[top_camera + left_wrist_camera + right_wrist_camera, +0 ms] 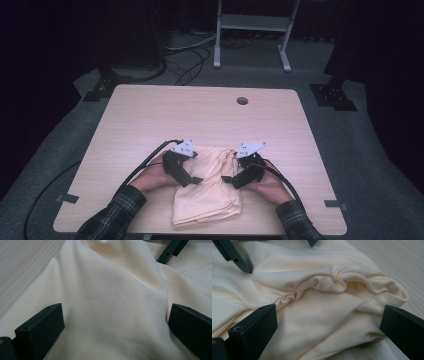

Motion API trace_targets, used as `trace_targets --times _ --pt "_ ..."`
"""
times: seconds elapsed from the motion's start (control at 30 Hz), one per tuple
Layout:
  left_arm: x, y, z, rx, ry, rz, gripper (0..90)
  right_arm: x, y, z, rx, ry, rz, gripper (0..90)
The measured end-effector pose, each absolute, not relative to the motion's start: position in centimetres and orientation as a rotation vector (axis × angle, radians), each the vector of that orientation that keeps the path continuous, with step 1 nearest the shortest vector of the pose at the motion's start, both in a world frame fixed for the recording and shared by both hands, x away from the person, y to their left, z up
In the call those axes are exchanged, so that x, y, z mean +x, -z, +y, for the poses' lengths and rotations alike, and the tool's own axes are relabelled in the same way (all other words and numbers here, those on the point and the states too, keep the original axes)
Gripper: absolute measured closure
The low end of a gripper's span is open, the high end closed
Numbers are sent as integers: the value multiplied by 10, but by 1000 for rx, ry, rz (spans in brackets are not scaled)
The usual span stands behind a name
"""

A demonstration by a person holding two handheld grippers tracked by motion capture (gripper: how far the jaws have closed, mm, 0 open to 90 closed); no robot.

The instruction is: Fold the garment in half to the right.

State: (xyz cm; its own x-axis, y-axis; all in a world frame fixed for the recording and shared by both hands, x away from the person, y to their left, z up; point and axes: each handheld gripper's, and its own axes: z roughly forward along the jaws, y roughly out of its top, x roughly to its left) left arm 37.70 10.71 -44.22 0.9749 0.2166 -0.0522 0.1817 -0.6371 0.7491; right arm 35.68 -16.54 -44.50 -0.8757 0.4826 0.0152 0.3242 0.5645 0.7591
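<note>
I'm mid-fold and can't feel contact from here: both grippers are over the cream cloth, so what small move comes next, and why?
Probably lower the right gripper a little and close on the bunched edge of the cream cloth. Its fingers stand wide apart around that ridge, gripping nothing, and the left gripper is also open over smooth fabric, so neither holds the cloth yet.

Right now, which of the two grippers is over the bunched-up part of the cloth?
The right gripper: gathered folds of cloth lie before it. The left gripper faces smooth fabric.
</note>
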Motion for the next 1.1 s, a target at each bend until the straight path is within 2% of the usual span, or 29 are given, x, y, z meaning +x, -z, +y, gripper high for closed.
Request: trace_targets --times 0.3,0.5,0.87,1.1 --pt "378 437 108 2255 -46 307 0 356 444 -165 704 -1214 2584 1" --pt "377 417 116 2185 -68 334 0 352 424 -166 728 -1334 2517 1" --pt "363 375 154 2076 -126 381 0 339 393 -184 734 -1450 2448 1" --pt "349 360 180 2072 -180 394 0 329 377 -207 743 -1476 2377 1"
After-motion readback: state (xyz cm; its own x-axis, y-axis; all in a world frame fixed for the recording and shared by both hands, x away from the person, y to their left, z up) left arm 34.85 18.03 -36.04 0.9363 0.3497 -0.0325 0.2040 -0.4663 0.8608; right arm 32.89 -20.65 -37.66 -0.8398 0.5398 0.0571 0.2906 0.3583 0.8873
